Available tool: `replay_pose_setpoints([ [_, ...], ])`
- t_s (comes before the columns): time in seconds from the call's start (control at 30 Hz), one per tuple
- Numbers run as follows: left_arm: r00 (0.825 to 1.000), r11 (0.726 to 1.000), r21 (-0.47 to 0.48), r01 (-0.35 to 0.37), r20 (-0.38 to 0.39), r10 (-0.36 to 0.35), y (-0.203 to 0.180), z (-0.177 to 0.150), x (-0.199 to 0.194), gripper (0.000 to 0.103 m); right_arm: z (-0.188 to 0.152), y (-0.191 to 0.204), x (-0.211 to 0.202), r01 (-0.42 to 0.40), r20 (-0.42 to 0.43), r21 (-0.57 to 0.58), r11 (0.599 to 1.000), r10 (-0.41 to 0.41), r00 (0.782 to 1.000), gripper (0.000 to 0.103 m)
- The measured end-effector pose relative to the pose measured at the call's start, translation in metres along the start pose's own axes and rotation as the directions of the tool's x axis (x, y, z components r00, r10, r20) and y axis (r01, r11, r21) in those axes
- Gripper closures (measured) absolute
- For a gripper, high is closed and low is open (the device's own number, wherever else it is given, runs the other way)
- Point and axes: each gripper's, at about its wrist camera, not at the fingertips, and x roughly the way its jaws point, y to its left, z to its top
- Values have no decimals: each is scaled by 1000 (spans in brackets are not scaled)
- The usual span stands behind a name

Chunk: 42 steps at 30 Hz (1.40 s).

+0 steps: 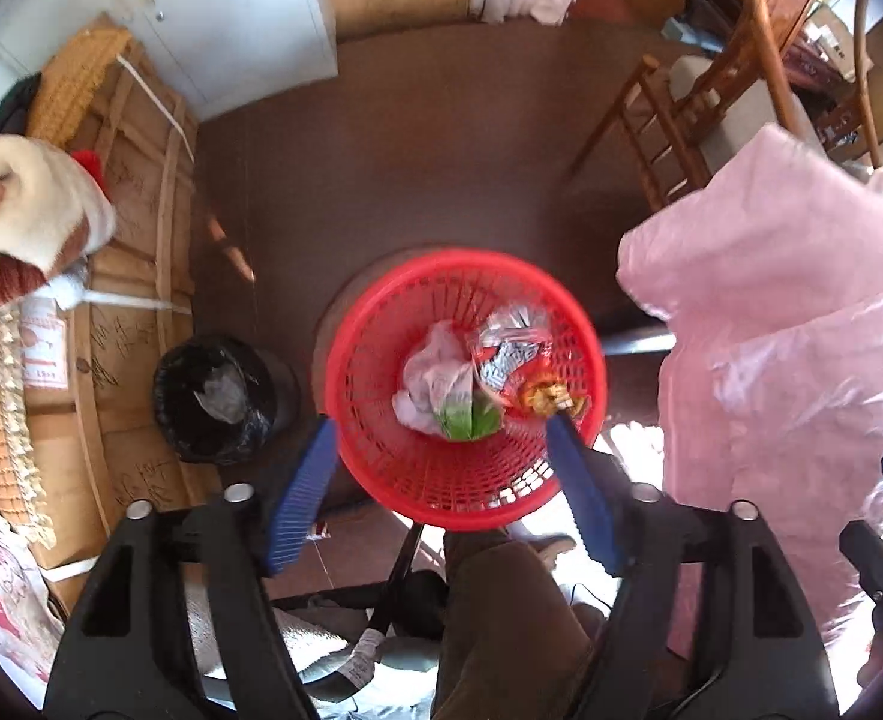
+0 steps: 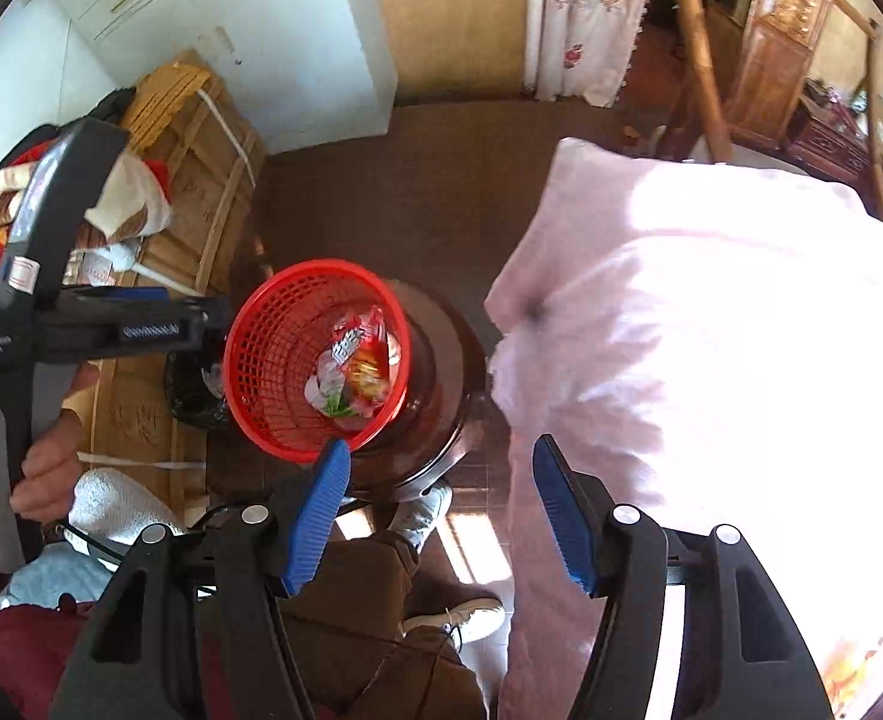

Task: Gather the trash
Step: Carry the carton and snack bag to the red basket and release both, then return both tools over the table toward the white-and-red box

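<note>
Floor (image 1: 441, 138) of dark brown fills the middle of both views, with a white cabinet (image 1: 231, 12) at the far wall and a stack of wooden boards (image 1: 135, 276) along the left, piled with blankets (image 1: 27, 204) and knitted cloth. Pink cloth (image 1: 789, 330), large and brightly sunlit, covers the right side of each picture, and a wooden chair (image 1: 681, 114) stands behind it. Below the grippers are the person's brown trouser legs (image 2: 357, 594) and pale shoes (image 2: 426, 513). A red plastic basket (image 1: 381, 354) with a slotted wall stands on a round dark stool (image 2: 441, 396) near the middle of the floor. The trash lies in the bottom of this basket: a crumpled pale bag (image 1: 435, 372), a green-and-white wrapper (image 1: 465, 420), a red-and-white snack packet (image 1: 510, 354) and a small orange scrap (image 1: 546, 396). Just left of the stool stands a small black-lined bin (image 1: 213, 399) with a grey wad inside. The left gripper (image 1: 441, 450) hangs right over the basket, pointing straight down, its blue pads wide apart with nothing pressed between them. The right gripper (image 2: 438, 474) is off to the basket's right, beside the pink cloth, its jaws also apart and empty. A hand (image 2: 45, 456) grips the left tool's handle in the right wrist view.
</note>
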Motion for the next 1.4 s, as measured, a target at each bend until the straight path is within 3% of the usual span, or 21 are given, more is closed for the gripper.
replay_pose_setpoints([
  [0.17,998,996,90,1,70,-7,-32,12,-30,30,-8,-26,-26,35,69,68,997,-40,997,39],
  [0.33,988,973,229,12,145,-47,-89,23,-62,29,-26,-57,-48,59,116,178,982,-80,990,35],
  [0.6,974,886,461,42,180,-139,-181,12,-90,27,-68,-104,-77,118,148,356,927,-181,972,34],
  [0.93,963,721,690,63,147,-225,-290,-22,-106,27,-150,-164,-113,154,146,618,771,-305,941,32],
  [1.4,948,430,896,110,35,-316,-421,-113,-113,25,-283,-190,-152,192,55,851,488,-446,893,29],
])
